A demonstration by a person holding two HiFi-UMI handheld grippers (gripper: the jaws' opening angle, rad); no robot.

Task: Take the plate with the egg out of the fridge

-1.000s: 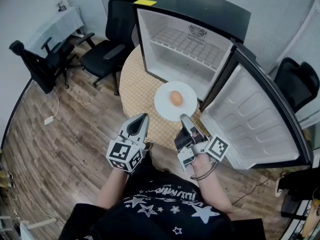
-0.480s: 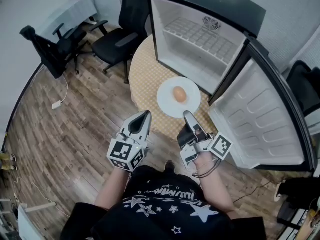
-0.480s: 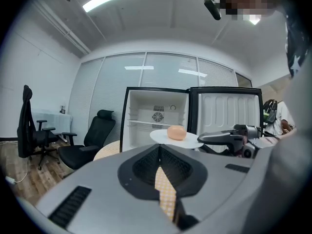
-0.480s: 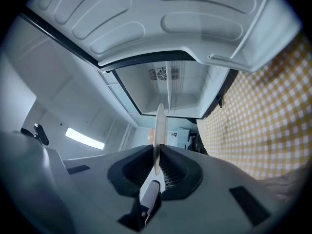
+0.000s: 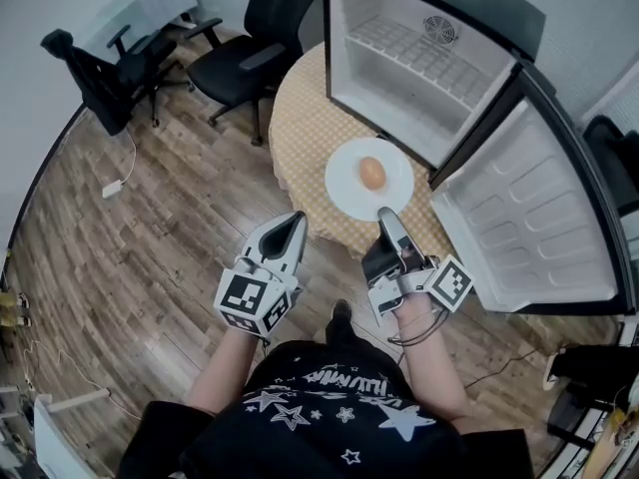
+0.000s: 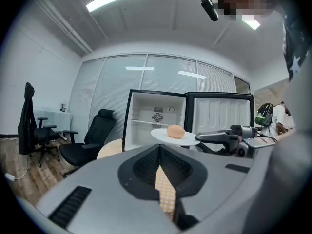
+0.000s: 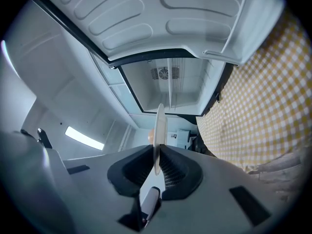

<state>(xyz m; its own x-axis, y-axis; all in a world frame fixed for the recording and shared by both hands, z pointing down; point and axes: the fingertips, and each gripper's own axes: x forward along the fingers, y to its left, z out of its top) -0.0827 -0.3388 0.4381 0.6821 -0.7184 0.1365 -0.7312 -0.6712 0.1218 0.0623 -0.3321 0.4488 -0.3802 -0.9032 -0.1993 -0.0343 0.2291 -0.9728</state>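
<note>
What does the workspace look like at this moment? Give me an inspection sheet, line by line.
Surface: round table with a yellow checked cloth.
Job's things: plate carrying the egg, outside the fridge, held over the table; the fridge is open and empty.
Clutter: nothing seen.
Grippers: right gripper shut on the plate's rim; left gripper shut, empty.
Cables: white adapter with its cable on the wood floor, left.
Surroundings: black office chairs beyond the table.

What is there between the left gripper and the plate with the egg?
Only bare checkered tablecloth, seen in the head view; nothing stands between the left gripper and the plate. The right gripper holds the plate's near rim.
</note>
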